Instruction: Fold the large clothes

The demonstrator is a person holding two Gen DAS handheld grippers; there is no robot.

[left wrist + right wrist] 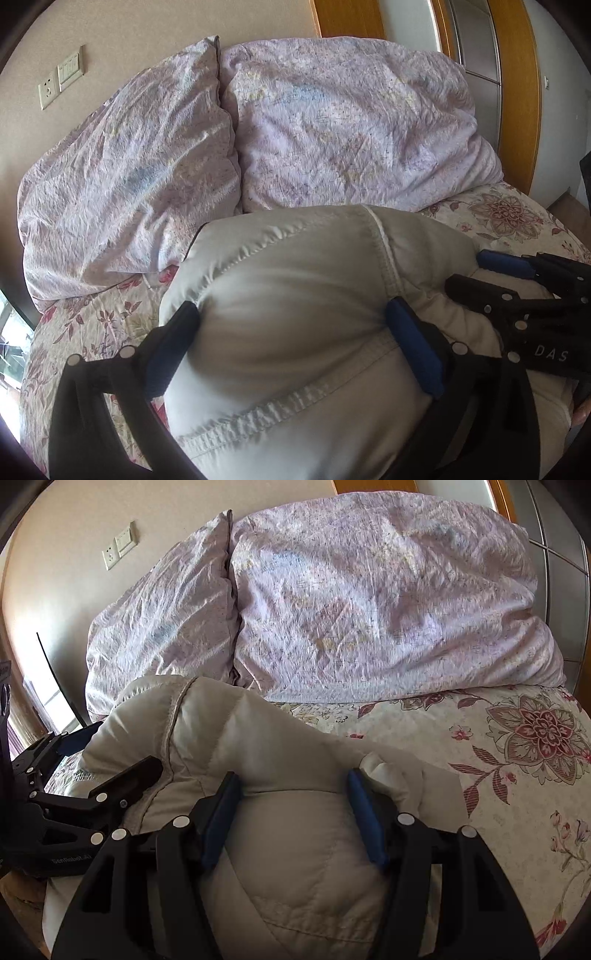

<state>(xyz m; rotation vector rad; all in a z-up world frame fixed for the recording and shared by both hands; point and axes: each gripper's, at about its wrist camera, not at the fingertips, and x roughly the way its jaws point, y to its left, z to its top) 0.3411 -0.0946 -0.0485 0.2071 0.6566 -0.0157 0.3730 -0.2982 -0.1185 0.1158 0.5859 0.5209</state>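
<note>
A puffy cream-grey padded jacket [295,295] lies bunched on the flowered bedspread [92,325]; it also shows in the right wrist view [295,830]. My left gripper [291,314] has its blue-padded fingers spread wide around a thick bulge of the jacket, pressing its sides. My right gripper [293,786] likewise clasps a thick fold of the jacket between its blue pads. The right gripper shows at the right edge of the left wrist view [517,288], and the left gripper at the left of the right wrist view [92,775]. The two sit close side by side.
Two large lilac pillows [332,129] lean against the beige wall behind the jacket. Wall switches and a socket [62,81] sit at upper left. A wooden door frame [517,92] stands at right. The bedspread [517,757] stretches to the right.
</note>
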